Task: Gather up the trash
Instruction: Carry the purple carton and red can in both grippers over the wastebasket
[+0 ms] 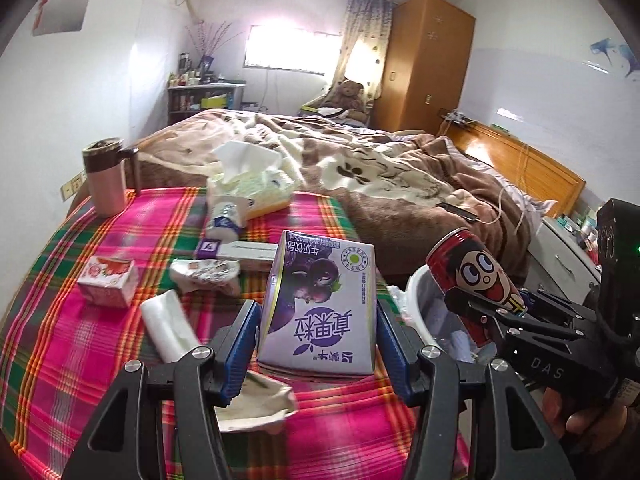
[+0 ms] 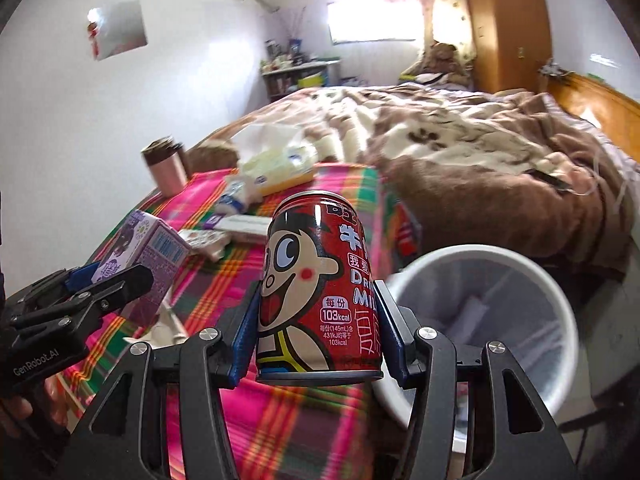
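Observation:
My left gripper (image 1: 318, 320) is shut on a purple milk carton (image 1: 318, 304), held above the plaid table (image 1: 100, 320); the carton shows in the right wrist view (image 2: 140, 256) too. My right gripper (image 2: 316, 324) is shut on a red cartoon drink can (image 2: 318, 284), held at the table's right edge beside the white trash bin (image 2: 480, 320). The can (image 1: 468, 276) and bin (image 1: 420, 312) also appear in the left wrist view. Crumpled paper (image 1: 256, 404), a white wrapper roll (image 1: 168, 328), a foil wrapper (image 1: 208, 274) and a small pink box (image 1: 106, 282) lie on the table.
A pink mug (image 1: 106, 180), a tissue pack (image 1: 252, 184), a small bottle (image 1: 224, 220) and a flat box (image 1: 240, 254) sit at the table's far side. A bed with a brown blanket (image 1: 380, 168) lies beyond. A white drawer unit (image 1: 568, 252) stands right.

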A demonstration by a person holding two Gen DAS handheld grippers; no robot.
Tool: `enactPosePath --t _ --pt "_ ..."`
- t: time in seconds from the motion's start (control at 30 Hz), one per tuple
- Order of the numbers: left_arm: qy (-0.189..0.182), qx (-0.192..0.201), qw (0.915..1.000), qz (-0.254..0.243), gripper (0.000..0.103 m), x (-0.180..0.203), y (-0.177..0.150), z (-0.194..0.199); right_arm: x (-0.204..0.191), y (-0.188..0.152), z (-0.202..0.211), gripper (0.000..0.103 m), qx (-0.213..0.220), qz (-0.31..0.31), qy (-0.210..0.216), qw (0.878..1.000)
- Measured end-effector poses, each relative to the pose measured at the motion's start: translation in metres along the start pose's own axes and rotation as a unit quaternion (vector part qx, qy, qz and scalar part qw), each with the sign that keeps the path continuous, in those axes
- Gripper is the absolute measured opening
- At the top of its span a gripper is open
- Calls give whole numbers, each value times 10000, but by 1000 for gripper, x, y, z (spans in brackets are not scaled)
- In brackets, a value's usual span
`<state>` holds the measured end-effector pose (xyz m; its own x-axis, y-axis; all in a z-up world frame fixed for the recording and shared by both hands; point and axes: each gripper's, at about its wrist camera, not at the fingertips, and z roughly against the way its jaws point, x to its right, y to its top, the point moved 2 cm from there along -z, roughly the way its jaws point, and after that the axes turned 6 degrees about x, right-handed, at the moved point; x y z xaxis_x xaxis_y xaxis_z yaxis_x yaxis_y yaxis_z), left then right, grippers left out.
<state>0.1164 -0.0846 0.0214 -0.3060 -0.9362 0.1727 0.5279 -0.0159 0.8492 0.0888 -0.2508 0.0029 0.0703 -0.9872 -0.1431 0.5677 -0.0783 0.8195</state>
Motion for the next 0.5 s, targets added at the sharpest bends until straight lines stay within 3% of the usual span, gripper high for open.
enactPosePath --t 0.5 --pt "-679 -53 9965 -491 57 83 3 -21 70 -8 25 55 138 -506 -774 9956"
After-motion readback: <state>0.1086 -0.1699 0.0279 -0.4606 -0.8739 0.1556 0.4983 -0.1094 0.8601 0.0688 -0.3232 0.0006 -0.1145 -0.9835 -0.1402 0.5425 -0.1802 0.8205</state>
